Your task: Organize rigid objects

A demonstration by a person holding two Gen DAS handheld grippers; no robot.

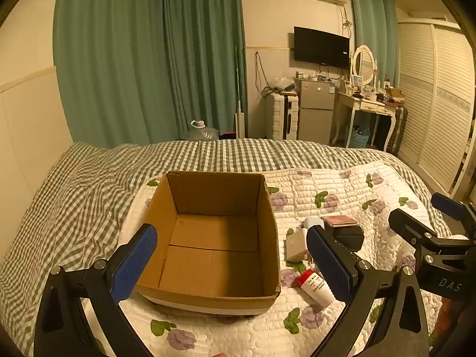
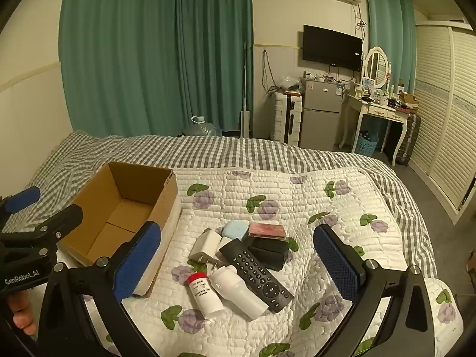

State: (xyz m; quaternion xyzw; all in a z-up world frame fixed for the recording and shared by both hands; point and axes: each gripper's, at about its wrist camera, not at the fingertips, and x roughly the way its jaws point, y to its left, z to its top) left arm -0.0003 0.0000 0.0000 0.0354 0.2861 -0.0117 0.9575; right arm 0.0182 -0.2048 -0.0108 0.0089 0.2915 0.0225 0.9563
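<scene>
Left hand-held gripper (image 1: 230,266): jaws spread wide with nothing in them, hovering over the cardboard box (image 1: 214,238).
Right hand-held gripper (image 2: 238,260): just as wide, empty too, poised above the pile of small things on the floral quilt (image 2: 342,208).
Box: sitting on the quilt at the left of the pile — open top, bare inside, nothing packed yet by the look of it.
Pile: one black remote control (image 2: 257,273) lying across one white tube (image 2: 238,291); one red-capped bottle (image 2: 205,293) just beside them; one white plug charger (image 2: 205,245); one pale blue case (image 2: 235,229); one reddish flat case (image 2: 267,230) resting on one black pouch (image 2: 269,253).
Count: seven loose items that I can make out, one box, two grippers; a second white block may sit behind the remote, hard to tell.
Risk one: everything overlaps, so a grab at the remote could drag the tube or send the bottle rolling.
Risk two: the quilt is soft, and the bed (image 2: 208,148) gives under pressure — pads may push a thing down and miss the grip.
Risk three: the round bottle and tube look slippery and could squirt out of the pads.
Risk four: the box looks light and could tip or slide if an arm knocks its wall.
</scene>
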